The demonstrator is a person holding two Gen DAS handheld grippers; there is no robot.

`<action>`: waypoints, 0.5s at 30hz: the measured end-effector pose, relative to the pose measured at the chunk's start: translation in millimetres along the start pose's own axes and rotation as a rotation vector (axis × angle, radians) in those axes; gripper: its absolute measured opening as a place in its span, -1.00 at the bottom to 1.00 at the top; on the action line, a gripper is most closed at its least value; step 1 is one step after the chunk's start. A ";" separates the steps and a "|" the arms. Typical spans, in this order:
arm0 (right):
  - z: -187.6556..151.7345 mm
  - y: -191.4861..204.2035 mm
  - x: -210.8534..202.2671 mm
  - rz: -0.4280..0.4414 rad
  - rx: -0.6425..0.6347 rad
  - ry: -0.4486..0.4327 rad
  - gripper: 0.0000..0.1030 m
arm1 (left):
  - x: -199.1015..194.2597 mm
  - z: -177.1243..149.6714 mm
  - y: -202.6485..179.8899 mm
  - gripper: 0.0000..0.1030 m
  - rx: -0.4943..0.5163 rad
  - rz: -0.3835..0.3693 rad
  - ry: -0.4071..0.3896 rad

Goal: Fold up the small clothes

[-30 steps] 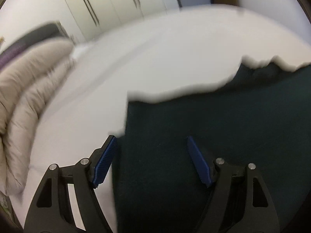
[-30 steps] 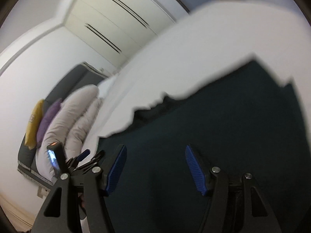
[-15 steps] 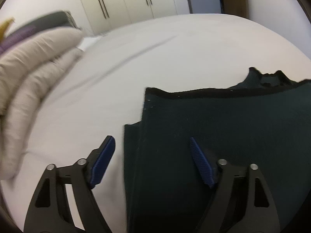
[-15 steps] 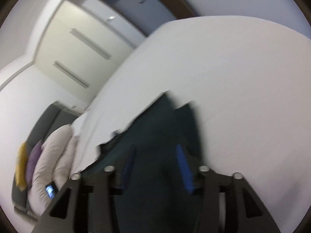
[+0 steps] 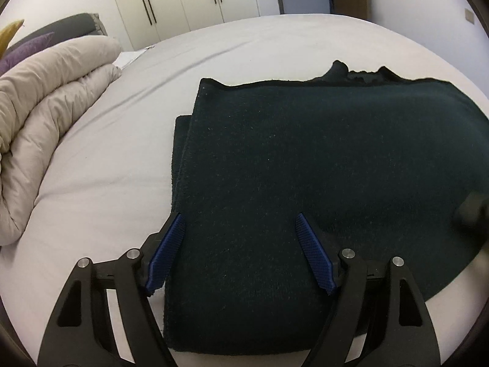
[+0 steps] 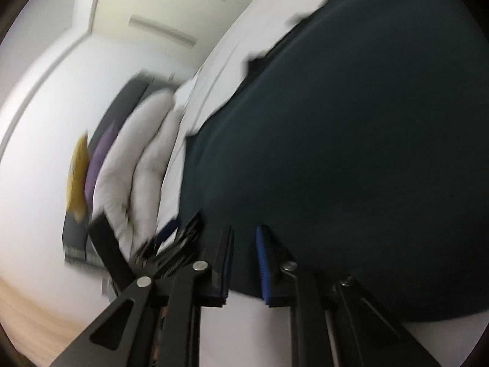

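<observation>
Lying folded, dark green garment (image 5: 305, 159).

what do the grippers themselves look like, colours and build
Both are alike. The left gripper has matte black plastic arms with triangular cutouts, silver round pivot screws and two fingers faced with ribbed blue pads. The right gripper shows the same black frame, silver screws and blue pads, though blurred. No cables, markings or sleeves show.
</observation>
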State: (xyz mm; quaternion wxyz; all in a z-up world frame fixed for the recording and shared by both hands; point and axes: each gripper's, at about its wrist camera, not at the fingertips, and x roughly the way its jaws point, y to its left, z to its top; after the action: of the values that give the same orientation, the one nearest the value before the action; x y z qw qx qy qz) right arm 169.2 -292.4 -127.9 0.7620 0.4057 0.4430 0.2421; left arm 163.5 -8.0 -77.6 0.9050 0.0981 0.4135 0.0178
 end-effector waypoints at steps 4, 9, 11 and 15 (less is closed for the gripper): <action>15.2 -43.1 -58.6 -0.059 0.084 -0.161 -0.82 | 8.3 0.2 -0.8 0.48 -0.004 0.001 -0.004; 19.9 -101.0 -146.6 -0.129 0.198 -0.364 -0.85 | 11.3 1.1 -1.3 0.49 -0.004 0.001 -0.002; 15.6 -107.4 -168.8 -0.162 0.215 -0.428 -0.82 | 11.8 1.9 -2.1 0.49 -0.002 0.004 -0.003; 3.7 -96.8 -192.8 -0.243 0.214 -0.528 -0.04 | 13.0 2.3 -1.0 0.49 -0.007 -0.002 -0.002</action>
State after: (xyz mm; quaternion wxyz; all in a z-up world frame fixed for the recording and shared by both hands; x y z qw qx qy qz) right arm 78.8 -488.0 -115.2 0.8269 0.4768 0.2980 -0.0125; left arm 173.7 -7.8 -86.0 0.9057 0.0944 0.4128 0.0184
